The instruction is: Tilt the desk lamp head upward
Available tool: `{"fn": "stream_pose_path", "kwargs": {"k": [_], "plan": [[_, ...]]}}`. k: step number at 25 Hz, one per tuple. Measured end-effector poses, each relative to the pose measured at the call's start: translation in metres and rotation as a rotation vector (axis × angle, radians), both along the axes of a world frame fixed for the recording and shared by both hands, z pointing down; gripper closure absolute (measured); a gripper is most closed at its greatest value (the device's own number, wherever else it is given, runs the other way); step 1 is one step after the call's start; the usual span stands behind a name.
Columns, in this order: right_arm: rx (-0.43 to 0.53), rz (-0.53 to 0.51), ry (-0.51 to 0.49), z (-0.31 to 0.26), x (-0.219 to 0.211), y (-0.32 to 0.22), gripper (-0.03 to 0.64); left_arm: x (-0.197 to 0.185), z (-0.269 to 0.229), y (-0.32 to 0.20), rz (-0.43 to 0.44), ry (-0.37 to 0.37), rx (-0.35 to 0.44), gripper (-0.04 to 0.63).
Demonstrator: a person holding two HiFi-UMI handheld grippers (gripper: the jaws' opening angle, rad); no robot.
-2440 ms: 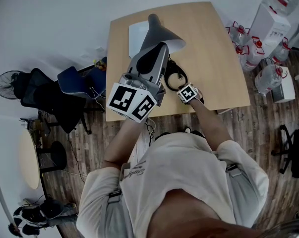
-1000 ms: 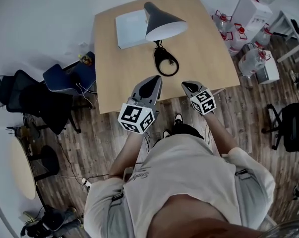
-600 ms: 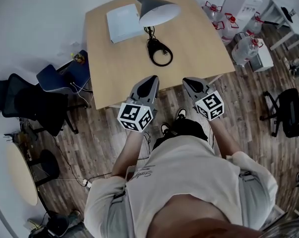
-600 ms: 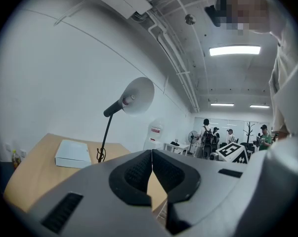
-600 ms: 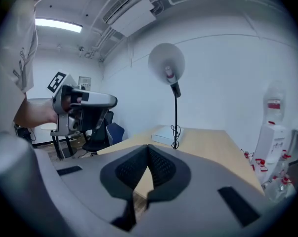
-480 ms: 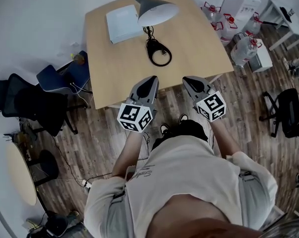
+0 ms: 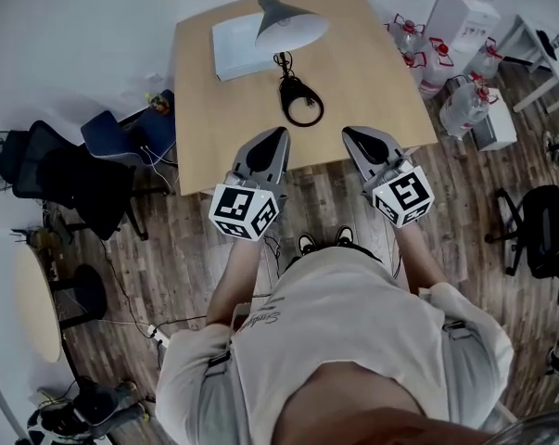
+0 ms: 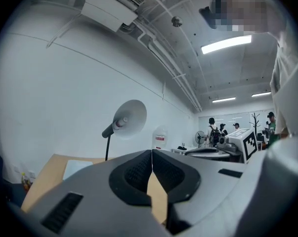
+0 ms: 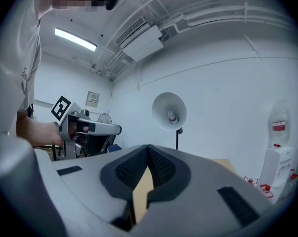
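1. I have the left gripper (image 7: pixel 278 133) at centre frame in the head view, its tip at the near edge of the table (image 7: pixel 390 72). In the left gripper view its jaws meet at the tips and there is nothing between them.
2. The right gripper (image 7: pixel 349 133) sits just right of it, level with it, also at the table's near edge. In the right gripper view its jaws are pressed together at the tips and hold nothing.
3. The lamp (image 7: pixel 291 24) stands at the top centre of the head view, on the far part of the table, well apart from both grippers.
4. In both gripper views the lamp's shade is tipped up so its open mouth faces the camera, with the bulb showing inside; its thin dark stem runs down behind the jaws.
5. A coiled black cable (image 7: pixel 302 105) lies on the table between the lamp and the grippers.
6. A pale sheet of paper (image 7: pixel 235 48) lies just left of the shade, at the upper left of the table.
7. Water bottles (image 7: pixel 466 109) stand on the wooden floor at the upper right of the frame, beside the table.
8. Dark chairs (image 7: pixel 70 170) stand at the left of the frame.
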State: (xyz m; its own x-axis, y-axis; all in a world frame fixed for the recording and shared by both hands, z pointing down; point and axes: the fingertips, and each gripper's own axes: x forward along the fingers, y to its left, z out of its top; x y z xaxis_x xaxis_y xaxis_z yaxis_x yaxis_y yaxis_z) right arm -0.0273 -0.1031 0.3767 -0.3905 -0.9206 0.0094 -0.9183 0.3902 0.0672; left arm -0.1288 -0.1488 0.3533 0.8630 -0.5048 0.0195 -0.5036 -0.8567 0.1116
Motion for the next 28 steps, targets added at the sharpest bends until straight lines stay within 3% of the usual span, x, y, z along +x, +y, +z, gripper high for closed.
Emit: {"fn": "stream_pose_path", "kwargs": {"k": [5,9,28], "plan": [[0.074,-0.011,0.006,-0.031,0.005,0.000,0.623,0.001,-0.013,0.004,-0.012,-0.040,0.052,0.580],[0.102,-0.014,-0.001,-0.041,0.007,-0.002,0.623,-0.001,-0.015,0.001,-0.039,-0.046,0.049,0.580],[0.047,-0.082,0.008,-0.026,0.008,-0.030,0.623,-0.005,0.007,-0.023,-0.109,-0.040,-0.012,0.579]]}}
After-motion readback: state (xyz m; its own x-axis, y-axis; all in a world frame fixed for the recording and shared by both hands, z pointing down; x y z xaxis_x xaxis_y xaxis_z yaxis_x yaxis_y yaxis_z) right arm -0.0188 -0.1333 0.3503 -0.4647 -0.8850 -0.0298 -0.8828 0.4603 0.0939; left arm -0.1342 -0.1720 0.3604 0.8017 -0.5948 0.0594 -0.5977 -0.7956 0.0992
